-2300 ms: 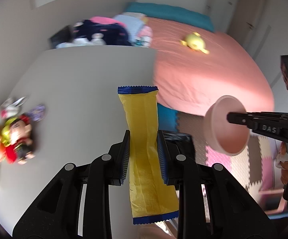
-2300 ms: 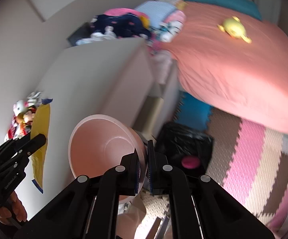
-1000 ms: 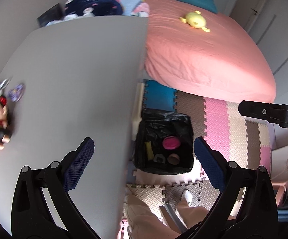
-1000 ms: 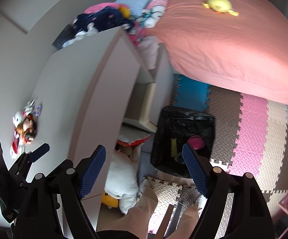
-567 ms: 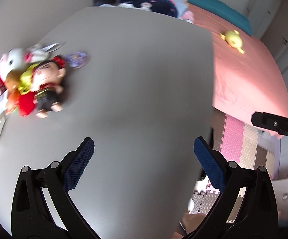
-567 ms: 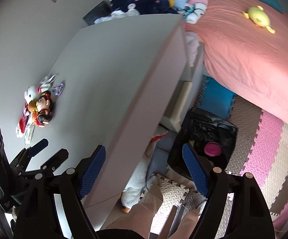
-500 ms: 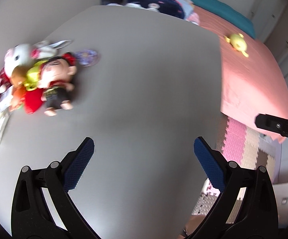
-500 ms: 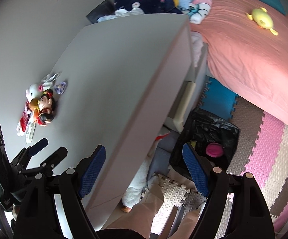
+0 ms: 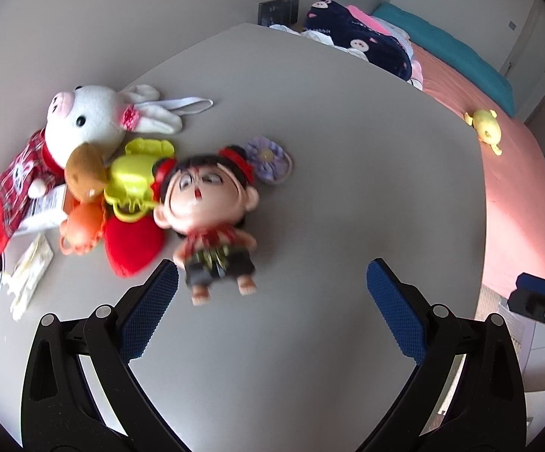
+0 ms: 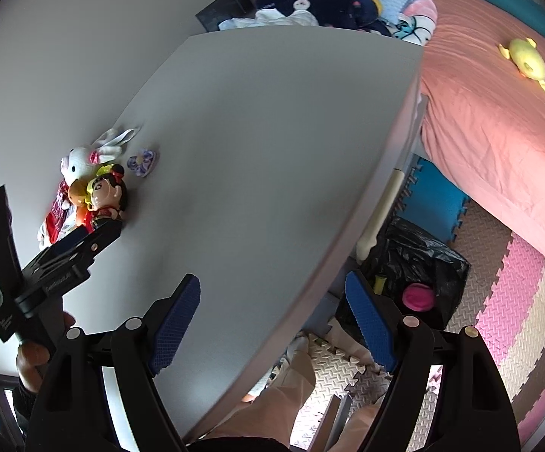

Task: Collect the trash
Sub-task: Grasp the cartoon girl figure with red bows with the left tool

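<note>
1. My left gripper (image 9: 272,293) hung released and empty over the desk (image 9: 347,196); the right gripper (image 10: 272,312) likewise.
2. A crumpled wrapper (image 9: 31,271) lay beside the toy pile (image 9: 121,173): probably light and crinkly, best pinched at an edge.
3. The bin (image 10: 415,263) below was partly hidden, its contents unclear.

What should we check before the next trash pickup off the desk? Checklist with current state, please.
1. Left gripper empty, fingers apart: ok.
2. Right gripper empty, fingers apart: ok.
3. Bin with black bag in sight on the floor beside the desk, top open: ok.
4. Trash target picked out: cannot tell; a pale flat wrapper lies at the left edge of the toy pile, partly blurred.
5. Path to it free: not ok; the doll lies just ahead of the left fingers, the red heart beside it.
</note>
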Demonstrator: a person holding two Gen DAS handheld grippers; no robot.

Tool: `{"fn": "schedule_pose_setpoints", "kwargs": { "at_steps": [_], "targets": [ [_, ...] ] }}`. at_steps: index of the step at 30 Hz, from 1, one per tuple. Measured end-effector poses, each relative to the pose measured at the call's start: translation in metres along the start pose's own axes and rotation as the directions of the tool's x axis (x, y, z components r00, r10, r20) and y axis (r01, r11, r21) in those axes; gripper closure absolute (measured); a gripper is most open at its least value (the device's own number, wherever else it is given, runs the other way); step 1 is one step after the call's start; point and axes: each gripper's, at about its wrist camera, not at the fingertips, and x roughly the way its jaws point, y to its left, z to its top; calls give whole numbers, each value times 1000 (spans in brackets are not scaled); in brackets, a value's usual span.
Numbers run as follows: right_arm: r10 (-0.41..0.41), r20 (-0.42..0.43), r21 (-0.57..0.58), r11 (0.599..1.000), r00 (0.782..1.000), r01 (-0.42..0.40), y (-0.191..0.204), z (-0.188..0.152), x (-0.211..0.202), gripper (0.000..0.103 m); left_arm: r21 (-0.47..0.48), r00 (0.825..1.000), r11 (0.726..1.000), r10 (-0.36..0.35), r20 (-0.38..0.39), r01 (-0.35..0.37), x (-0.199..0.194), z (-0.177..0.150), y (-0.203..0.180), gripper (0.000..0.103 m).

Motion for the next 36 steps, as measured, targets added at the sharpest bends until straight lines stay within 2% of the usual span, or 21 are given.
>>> {"fn": "schedule_pose_setpoints", "kwargs": {
  "at_steps": [7,12,17,19,21,26,29,32,36],
  "targets": [
    [-11,-16,-23,1000,1000,10,17,18,11,23,-22,999,1000,-21,-29,21,21,15,17,8],
    [11,-22,-52,999,1000,-12,32,26,22,23,-42,998,999,-24,-52,22,34,18,30,18],
    [39,-23,-96,995,999,-41,54,39,38,23,-47,999,999,-21,-28,19,35,21,40,20],
    [50,-23,-116,992,998,-52,64,44,45,23,-60,1000,998,-21,-12,20,34,22,44,24],
    [61,-25,-129,990,998,-63,73,49,52,23,-78,999,996,-48,0,48,33,22,49,38],
    [76,-29,-169,982,997,-80,96,61,68,24,-120,997,990,-69,32,72,30,12,60,39],
    [73,-32,-214,974,997,-78,110,68,81,31,-134,997,988,-72,22,75,28,0,64,42],
    [52,-18,-257,965,998,-55,125,72,91,32,-146,998,988,-49,49,56,25,-8,65,42],
    [65,6,-290,955,998,-61,139,79,103,32,-155,998,987,-41,52,49,17,-20,71,42]
  ]
}}
